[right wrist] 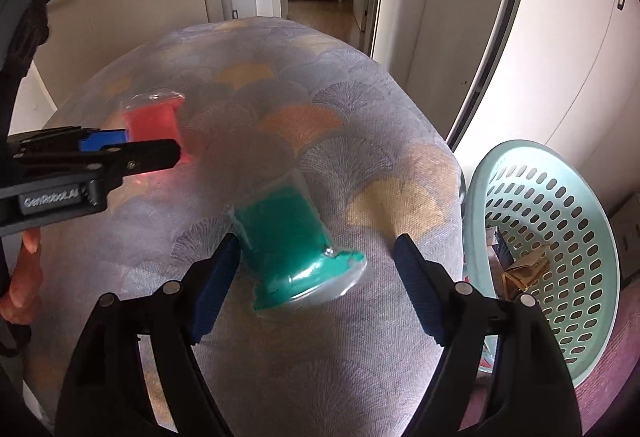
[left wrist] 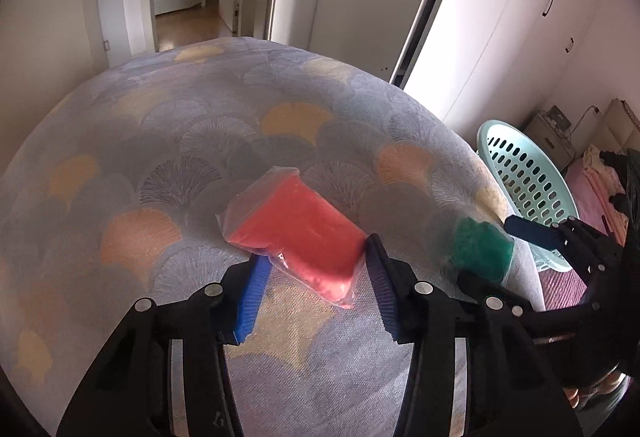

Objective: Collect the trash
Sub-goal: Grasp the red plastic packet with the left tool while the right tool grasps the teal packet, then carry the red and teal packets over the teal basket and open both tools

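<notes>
**Both grippers spread around wrapped packets on the patterned cover**

Your left gripper [left wrist: 316, 289] has its jaws apart, one blue pad at each side of the red packet [left wrist: 298, 233], which lies flat on the fan-patterned cover [left wrist: 192, 141] in a clear plastic wrap. The left pad sits at the packet's near left corner and the right pad just beside its right end; whether either pad touches the wrap cannot be told. Seen from the right wrist, the same left gripper [right wrist: 116, 147] reaches in from the left edge and overlaps the red packet [right wrist: 154, 119].

Your right gripper [right wrist: 316, 285] is likewise spread wide. The green packet [right wrist: 294, 249], also in clear wrap, lies between its pads: the left pad is close against the packet's left edge, while the right pad stands apart from it. In the left wrist view the green packet [left wrist: 478, 247] appears near the cover's right edge, with the right gripper [left wrist: 504, 249] around it.

The pale green perforated basket [right wrist: 560, 221] stands just beside the cover, on the right, tilted toward you. Inside it lie a crumpled brown paper piece [right wrist: 524, 271] and a small printed box, partly hidden. The basket [left wrist: 528, 181] also shows in the left wrist view, behind the right gripper. White cupboard doors [left wrist: 520, 37] line the wall at right.
</notes>
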A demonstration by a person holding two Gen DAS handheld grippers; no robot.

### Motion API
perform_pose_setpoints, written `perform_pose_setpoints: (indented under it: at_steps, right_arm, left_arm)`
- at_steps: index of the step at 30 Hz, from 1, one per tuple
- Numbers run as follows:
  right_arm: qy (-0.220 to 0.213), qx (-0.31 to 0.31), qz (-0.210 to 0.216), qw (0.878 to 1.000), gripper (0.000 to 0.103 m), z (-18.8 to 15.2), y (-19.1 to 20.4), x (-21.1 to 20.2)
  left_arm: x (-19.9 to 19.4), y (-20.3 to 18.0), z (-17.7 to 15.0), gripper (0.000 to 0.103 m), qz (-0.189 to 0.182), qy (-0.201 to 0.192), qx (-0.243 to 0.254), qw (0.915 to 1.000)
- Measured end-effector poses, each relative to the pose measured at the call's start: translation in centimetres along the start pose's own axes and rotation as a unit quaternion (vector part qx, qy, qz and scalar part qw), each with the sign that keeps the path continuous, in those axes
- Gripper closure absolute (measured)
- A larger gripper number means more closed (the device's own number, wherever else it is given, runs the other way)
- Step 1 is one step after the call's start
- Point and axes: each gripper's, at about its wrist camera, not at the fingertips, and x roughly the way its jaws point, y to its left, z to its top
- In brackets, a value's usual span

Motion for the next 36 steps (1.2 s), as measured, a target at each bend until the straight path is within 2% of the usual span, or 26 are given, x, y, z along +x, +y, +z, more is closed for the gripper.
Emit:
perform_pose_setpoints:
  at_steps: [2,5,6,7,15,20,24,33,36]
  right_arm:
    - [0.003,0.009,0.008,1.0,0.035,0.3,0.0,0.2]
    - [-0.001,0.012,0.014,1.0,0.053,0.3,0.2,0.1]
    - [-0.003,0.012,0.015,1.0,0.063,0.3,0.1,0.1]
    - [-0.006,0.012,0.016,1.0,0.065,0.2,0.0,0.0]
    - [-0.048,0.036,0.005,0.998,0.067,0.5,-0.8,-3.3]
    - [-0.088,0.076,-0.019,0.993,0.067,1.3,-4.1,-6.6]
    - [-0.116,0.109,-0.05,0.986,0.067,1.6,-7.4,-8.6]
    - [-0.116,0.179,-0.134,0.968,0.067,1.2,-15.9,-9.5]
    - [-0.104,0.213,-0.139,0.961,0.067,0.5,-18.9,-8.7]
  left_arm:
    - [-0.2,0.1,-0.1,0.057,0.0,-0.002,0.0,1.0]
    - [-0.3,0.0,-0.2,0.057,0.0,-0.002,0.003,1.0]
    - [-0.3,-0.1,-0.2,0.057,-0.001,-0.002,0.003,1.0]
    - [-0.2,-0.3,-0.3,0.057,-0.003,-0.002,0.004,1.0]
    - [-1.4,-2.4,0.1,0.057,-0.021,-0.02,0.025,0.9992]
    - [-3.2,-4.8,1.1,0.057,-0.05,-0.049,0.043,0.9966]
    - [-3.9,-8.3,3.0,0.057,-0.076,-0.069,0.075,0.9919]
    - [-1.7,-16.9,6.4,0.057,-0.132,-0.072,0.135,0.9794]
    - [0.2,-19.1,7.0,0.057,-0.147,-0.06,0.141,0.9772]
